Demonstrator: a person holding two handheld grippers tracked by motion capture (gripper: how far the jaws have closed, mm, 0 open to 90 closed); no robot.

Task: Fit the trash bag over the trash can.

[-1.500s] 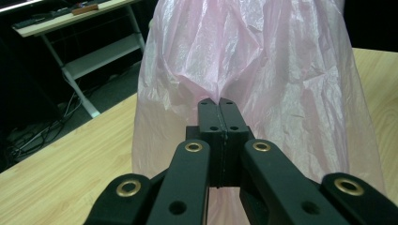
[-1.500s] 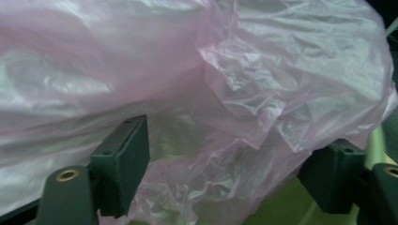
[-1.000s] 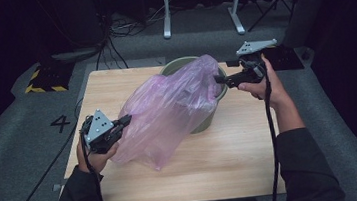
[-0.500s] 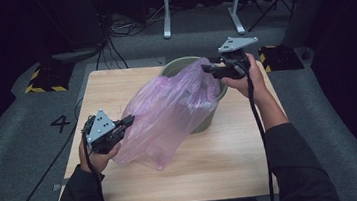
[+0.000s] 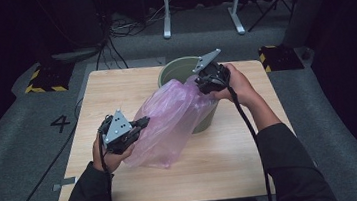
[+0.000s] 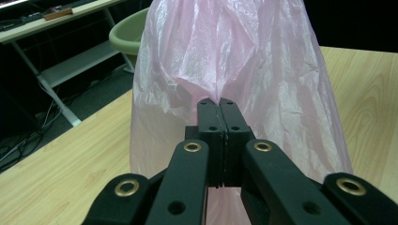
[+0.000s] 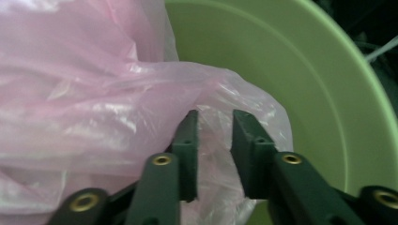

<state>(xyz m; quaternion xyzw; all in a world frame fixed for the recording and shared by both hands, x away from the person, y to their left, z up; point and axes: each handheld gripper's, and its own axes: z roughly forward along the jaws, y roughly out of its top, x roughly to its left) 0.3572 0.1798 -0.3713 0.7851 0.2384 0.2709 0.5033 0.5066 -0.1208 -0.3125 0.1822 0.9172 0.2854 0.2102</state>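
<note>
Bag [image 5: 168, 121] lies across the bench [image 5: 115, 92], one end pinched in the left tongs [image 6: 217, 104], its mouth at the bin [image 5: 179, 71] rim. Right tongs [image 7: 215, 123] have just been closing on the mouth's edge, film between them, still a gap; best to take one layer only and keep the left pinch firm so the mouth can be spread over the rim.

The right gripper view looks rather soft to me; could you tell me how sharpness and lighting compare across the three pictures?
Right gripper view: pink bag and green bucket blurred. Left gripper view: crisp, bag wrinkles clear. High view: table lit, surroundings dark.
</note>
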